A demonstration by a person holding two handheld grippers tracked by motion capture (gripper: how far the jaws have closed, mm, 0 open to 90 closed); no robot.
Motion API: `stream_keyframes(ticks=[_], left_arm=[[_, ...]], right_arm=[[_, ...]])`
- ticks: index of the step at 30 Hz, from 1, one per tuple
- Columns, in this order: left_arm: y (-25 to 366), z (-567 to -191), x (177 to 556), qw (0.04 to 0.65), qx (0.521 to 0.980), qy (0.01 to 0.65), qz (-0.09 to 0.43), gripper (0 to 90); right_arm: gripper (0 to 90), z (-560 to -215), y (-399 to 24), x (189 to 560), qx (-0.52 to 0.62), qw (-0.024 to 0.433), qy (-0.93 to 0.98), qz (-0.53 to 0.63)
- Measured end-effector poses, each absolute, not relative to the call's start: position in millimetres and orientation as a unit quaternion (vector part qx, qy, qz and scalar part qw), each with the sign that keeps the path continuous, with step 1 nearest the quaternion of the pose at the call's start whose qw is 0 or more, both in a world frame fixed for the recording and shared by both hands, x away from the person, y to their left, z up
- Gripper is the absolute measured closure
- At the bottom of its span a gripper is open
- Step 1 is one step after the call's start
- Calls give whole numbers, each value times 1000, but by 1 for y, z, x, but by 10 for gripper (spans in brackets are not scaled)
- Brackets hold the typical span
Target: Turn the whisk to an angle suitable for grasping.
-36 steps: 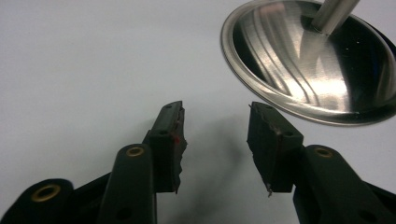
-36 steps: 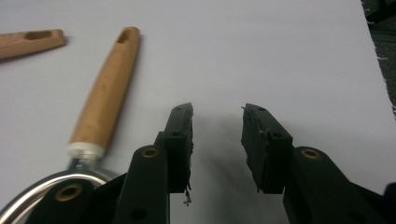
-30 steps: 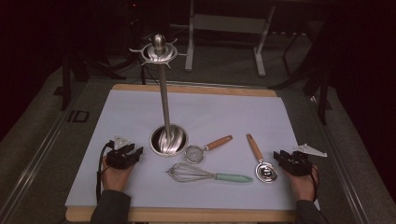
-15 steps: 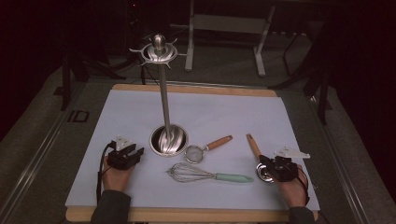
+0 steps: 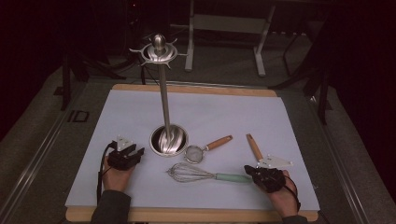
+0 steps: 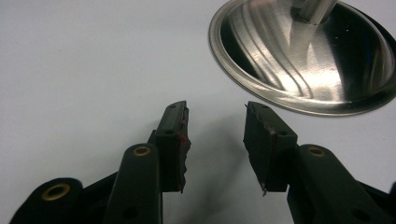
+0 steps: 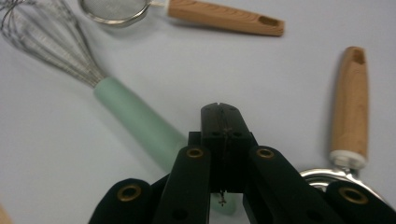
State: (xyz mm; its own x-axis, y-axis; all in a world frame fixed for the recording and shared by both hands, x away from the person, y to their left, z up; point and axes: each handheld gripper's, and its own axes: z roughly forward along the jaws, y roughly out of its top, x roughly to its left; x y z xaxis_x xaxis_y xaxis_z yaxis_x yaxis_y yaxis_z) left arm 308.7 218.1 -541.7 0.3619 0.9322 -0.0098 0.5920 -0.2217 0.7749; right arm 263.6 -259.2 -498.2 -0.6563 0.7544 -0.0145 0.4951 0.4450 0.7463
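Hovering just above the mint handle end of the whisk [image 5: 205,175], the right gripper [image 7: 220,122] had its jaws pressed together on nothing. Behind the whisk lay a small strainer [image 5: 198,153]; right of it, a wooden-handled tool [image 5: 255,147]. Left of the whisk, by the stand's steel base [image 6: 308,51], the left gripper [image 6: 216,133] stood spread, empty

dark room, grey floor [image 5: 42,140], metal table legs [image 5: 259,51]

L tongs [image 6: 215,140] agape, R tongs [image 7: 223,122] closed
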Motion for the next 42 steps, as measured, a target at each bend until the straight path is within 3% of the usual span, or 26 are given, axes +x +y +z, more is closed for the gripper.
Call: stream_keyframes(ticks=[22, 42], left_arm=[[218, -542, 309, 355, 743, 515, 236, 595], [215, -542, 309, 347, 749, 510, 241, 595]], right_arm=[[900, -522, -242, 241, 335, 143, 875, 320], [900, -523, -236, 281, 363, 143, 868, 307]])
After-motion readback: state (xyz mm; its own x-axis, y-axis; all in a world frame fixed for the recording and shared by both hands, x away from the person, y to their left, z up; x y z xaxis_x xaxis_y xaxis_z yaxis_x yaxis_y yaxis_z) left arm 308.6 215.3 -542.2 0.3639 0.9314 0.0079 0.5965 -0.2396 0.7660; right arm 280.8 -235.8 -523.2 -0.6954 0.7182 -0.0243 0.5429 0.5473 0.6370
